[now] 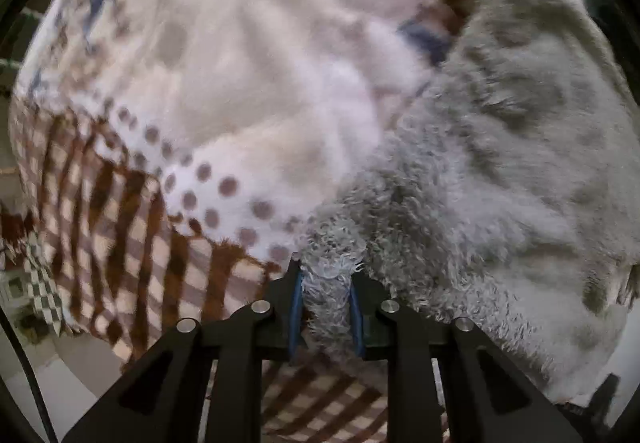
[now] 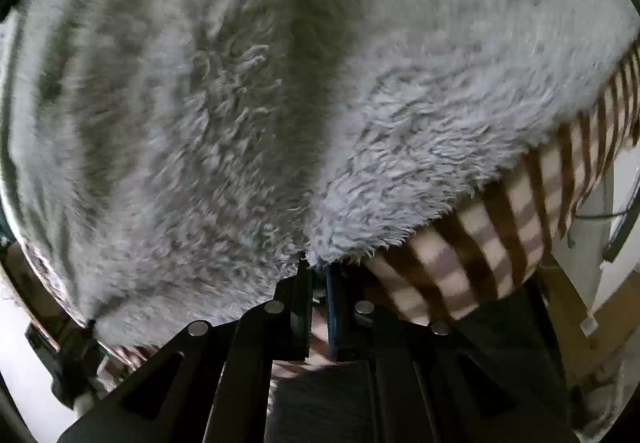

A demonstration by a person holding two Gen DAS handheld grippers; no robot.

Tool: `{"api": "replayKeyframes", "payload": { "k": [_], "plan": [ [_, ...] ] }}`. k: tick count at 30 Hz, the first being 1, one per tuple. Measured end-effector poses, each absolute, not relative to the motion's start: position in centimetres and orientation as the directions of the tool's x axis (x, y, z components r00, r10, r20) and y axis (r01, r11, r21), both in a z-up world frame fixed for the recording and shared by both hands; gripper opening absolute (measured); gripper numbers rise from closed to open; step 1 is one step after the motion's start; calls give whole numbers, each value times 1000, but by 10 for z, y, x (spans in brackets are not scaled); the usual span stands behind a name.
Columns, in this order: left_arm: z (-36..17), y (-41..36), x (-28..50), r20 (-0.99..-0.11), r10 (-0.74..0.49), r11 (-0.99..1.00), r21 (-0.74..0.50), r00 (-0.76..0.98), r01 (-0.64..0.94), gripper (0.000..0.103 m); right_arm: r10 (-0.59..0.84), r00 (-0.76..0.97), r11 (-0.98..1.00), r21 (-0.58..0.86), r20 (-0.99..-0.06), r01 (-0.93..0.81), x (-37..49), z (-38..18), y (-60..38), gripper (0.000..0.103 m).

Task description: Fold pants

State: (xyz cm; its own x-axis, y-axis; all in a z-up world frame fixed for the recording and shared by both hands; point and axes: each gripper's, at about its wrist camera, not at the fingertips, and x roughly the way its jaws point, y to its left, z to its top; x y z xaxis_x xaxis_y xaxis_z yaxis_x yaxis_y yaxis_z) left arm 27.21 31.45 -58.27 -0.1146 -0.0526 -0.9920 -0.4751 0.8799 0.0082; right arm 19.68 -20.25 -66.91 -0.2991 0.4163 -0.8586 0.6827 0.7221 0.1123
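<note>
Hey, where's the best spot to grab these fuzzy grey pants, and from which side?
Grip the grey pants at the thin near edge, coming from above. There the fleece bunches into a ridge narrow enough for jaws, as the left gripper and right gripper show.

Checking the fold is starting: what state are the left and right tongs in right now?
Left tongs: closed on a thick bunch of the grey fleece pants.
Right tongs: closed tight on the pants' fluffy edge, above the checked blanket.
</note>
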Motion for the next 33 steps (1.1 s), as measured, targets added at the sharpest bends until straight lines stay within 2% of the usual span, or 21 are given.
{"api": "replayKeyframes", "payload": {
  "k": [2,4,5,6,7,10,13,15,17,19,20,21,22,24,26,28,31,33],
  "plan": [
    [-584,313,274,-992,-73,870,-13,-102,-493,20,438,-312,729,130,-843,672,202,-673,-196,10],
    [-569,305,272,-994,-61,881,-13,-88,-472,24,461,-308,736,165,-832,657,215,-666,-196,30],
    [-557,299,268,-995,-60,883,-18,-75,-470,26,510,-285,716,217,-812,663,222,-656,-198,56],
    [-546,292,265,-996,-62,886,-27,-61,-463,27,550,-240,681,263,-800,684,225,-645,-203,73],
    [-532,298,265,-997,-55,889,-22,-60,-457,31,563,-214,662,281,-798,695,227,-637,-208,74],
    [-507,270,251,-997,-69,885,-43,-39,-464,32,524,-125,619,276,-843,735,229,-591,-242,74],
    [-508,231,236,-992,-120,876,-89,-37,-474,32,398,-42,569,211,-916,795,214,-565,-287,75],
    [-523,198,229,-984,-167,875,-117,-66,-471,32,317,-18,557,171,-948,813,208,-564,-313,74],
    [-543,171,222,-976,-201,872,-137,-89,-470,32,304,1,541,173,-953,823,193,-589,-346,74],
    [-535,139,222,-974,-207,870,-141,-90,-473,32,309,-14,562,171,-951,809,202,-607,-360,74],
    [-541,128,220,-977,-190,873,-126,-92,-471,32,314,-39,587,161,-949,793,204,-615,-371,68],
    [-549,118,220,-979,-176,876,-110,-100,-469,32,322,-90,621,138,-942,771,209,-624,-382,33],
    [-552,111,218,-981,-164,878,-97,-103,-469,32,328,-111,635,132,-938,761,209,-630,-382,13],
    [-555,100,213,-986,-126,885,-61,-112,-462,32,303,-91,652,137,-949,745,209,-618,-389,8],
    [-547,94,206,-990,-105,889,-49,-98,-456,32,240,-73,695,119,-968,709,203,-587,-394,8],
    [-541,81,200,-992,-81,894,-31,-92,-447,32,239,-81,695,112,-968,710,194,-573,-399,8],
    [-529,71,190,-994,-63,895,-18,-87,-445,32,359,-214,725,127,-908,677,190,-591,-398,8],
    [-512,65,180,-995,-64,897,-25,-75,-441,32,465,-240,720,207,-852,662,201,-594,-390,11]
  ]
}}
